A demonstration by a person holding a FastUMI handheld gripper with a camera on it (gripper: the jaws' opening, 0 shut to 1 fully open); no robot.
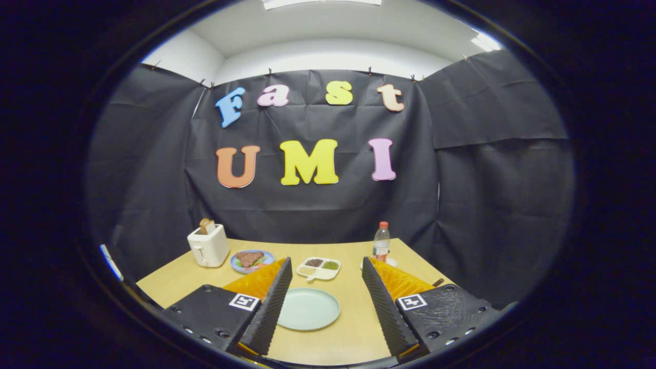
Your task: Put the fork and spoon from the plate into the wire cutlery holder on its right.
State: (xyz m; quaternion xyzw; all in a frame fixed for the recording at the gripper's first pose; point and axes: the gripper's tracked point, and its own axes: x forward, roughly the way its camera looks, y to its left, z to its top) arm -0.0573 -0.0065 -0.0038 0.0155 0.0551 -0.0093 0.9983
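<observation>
Black cloth walls close in a wooden counter (353,328). Over its near edge the tongs (327,279) hang with their fingers spread wide apart, gripping nothing. Between the fingers, toward the left one, a pale green plate (308,308) lies on the counter (no fork or spoon can be made out on it). Just beyond the fingertips sits a white divided dish (319,268) with dark, tan and green fillings. Toward the far left corner stands a white toaster (208,246) with bread (207,225) sticking up from it, and beside it a blue plate (251,261) carries meat. Near the far edge, behind the right finger, a clear bottle (381,242) with a red cap stands upright.
</observation>
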